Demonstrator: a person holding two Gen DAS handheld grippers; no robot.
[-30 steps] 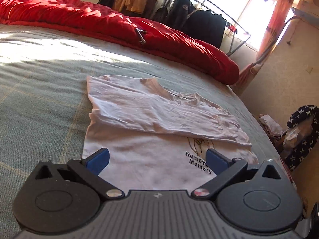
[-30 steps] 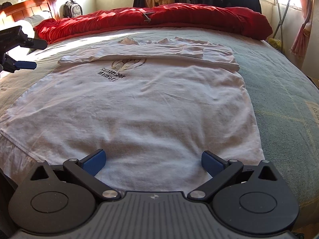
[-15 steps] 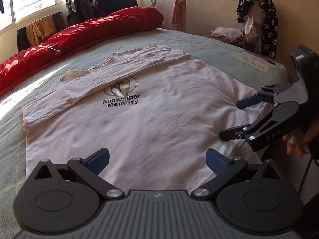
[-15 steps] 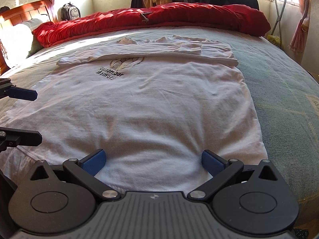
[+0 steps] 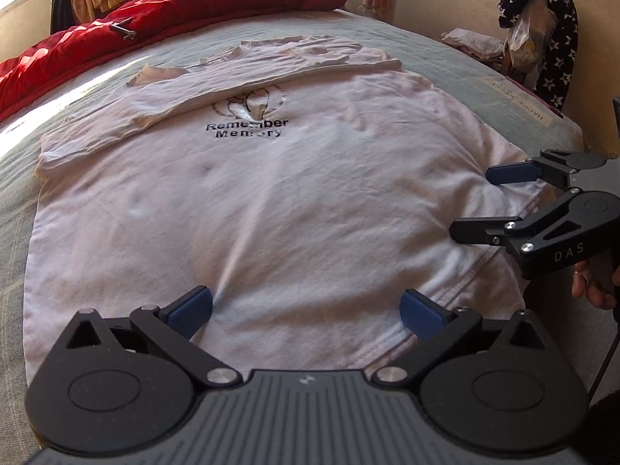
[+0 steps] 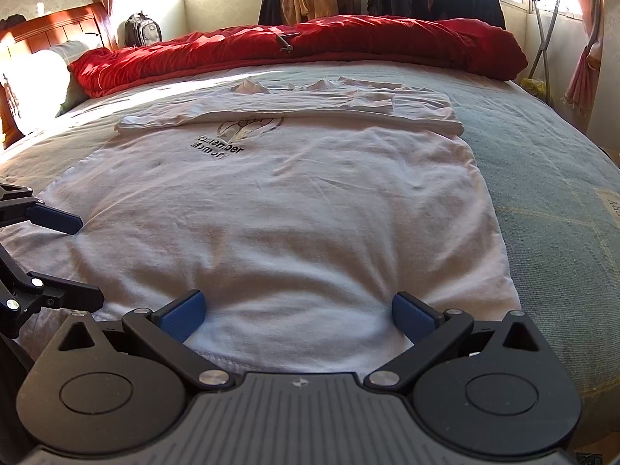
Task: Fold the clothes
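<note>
- Spread flat on a pale green bed cover (image 6: 550, 162), a white T-shirt (image 6: 279, 201) lies with its printed chest facing up and its hem towards both cameras
- Its top part, with collar and sleeves, is folded down into a narrow band (image 6: 310, 106) just above the printed words "Remember Memory" (image 5: 247, 128)
- Near the hem, the left gripper (image 5: 306, 306) hovers with its blue-padded fingers (image 5: 192, 308) spread wide, holding nothing
- The right gripper (image 6: 298, 308) is likewise wide apart and empty, low over the hem at the other bottom corner
- From the left view, the right gripper sits at the shirt's right edge, with part of a hand (image 5: 593, 286) behind it
- A red duvet (image 6: 310, 48) is bunched along the far side of the bed
- Dark clothes hang on a drying rack (image 6: 542, 19) by the window
- A wooden headboard (image 6: 50, 25) and a backpack (image 6: 143, 31) stand at far left
</note>
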